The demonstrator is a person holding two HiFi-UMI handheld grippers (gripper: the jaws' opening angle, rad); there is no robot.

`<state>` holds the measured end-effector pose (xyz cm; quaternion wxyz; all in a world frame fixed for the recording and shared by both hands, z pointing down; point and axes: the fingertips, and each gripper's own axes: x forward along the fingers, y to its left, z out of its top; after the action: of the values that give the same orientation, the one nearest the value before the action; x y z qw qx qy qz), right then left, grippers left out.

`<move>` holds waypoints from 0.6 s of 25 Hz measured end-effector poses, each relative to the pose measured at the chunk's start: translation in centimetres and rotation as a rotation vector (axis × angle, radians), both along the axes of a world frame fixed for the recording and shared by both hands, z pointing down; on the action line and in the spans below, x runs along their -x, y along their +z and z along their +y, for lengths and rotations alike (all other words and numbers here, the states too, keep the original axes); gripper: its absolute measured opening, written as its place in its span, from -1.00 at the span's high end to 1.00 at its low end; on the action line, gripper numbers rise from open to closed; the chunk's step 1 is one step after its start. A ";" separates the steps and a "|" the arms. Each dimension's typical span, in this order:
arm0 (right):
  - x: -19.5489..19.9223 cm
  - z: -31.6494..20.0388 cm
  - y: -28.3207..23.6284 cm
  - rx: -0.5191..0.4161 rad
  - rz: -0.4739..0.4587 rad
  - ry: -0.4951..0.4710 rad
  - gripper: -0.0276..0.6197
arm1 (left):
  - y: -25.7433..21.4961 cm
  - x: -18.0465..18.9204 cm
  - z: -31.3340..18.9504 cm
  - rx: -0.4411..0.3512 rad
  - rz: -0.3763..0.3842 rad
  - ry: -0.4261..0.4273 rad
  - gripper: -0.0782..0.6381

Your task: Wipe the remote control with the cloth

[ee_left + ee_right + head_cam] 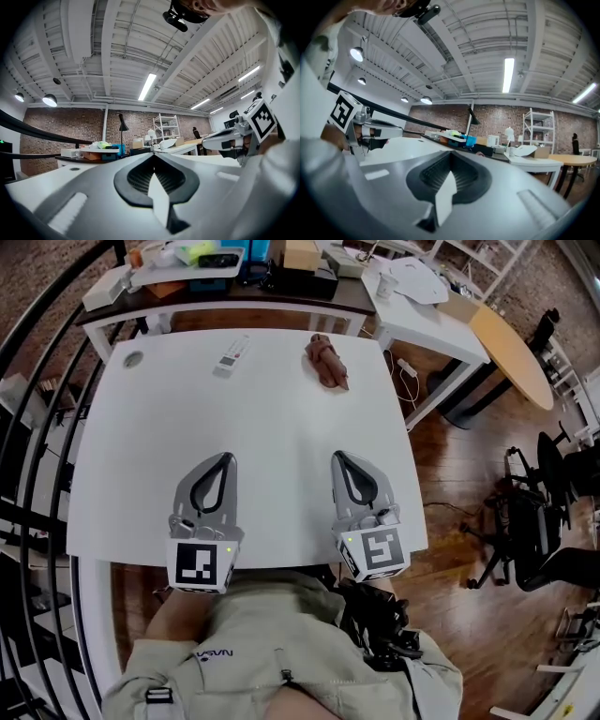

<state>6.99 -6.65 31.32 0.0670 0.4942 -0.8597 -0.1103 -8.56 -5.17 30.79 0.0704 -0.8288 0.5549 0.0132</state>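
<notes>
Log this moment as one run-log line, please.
left gripper: shut, empty; right gripper: shut, empty; remote control: untouched, beyond grippers; cloth: untouched, apart from it

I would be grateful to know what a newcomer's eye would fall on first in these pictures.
The two tools stand out first: the left tool and right tool are side by side over the near half of the white table, both shut and empty. At the far edge, the remote control lies on the left and the crumpled brown cloth on the right, apart from each other.
</notes>
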 end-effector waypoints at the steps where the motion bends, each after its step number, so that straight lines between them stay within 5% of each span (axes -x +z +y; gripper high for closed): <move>1: 0.1 0.0 0.3 0.004 0.006 0.000 0.91 | -0.1 0.0 0.1 0.001 0.010 -0.003 0.77; 15: 0.1 -0.4 1.1 0.018 0.025 0.018 0.91 | 0.3 1.0 -0.3 0.043 0.112 -0.016 0.77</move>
<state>6.94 -7.01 32.37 0.0833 0.4996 -0.8554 -0.1081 -9.53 -5.48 31.05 0.0215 -0.8237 0.5647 0.0468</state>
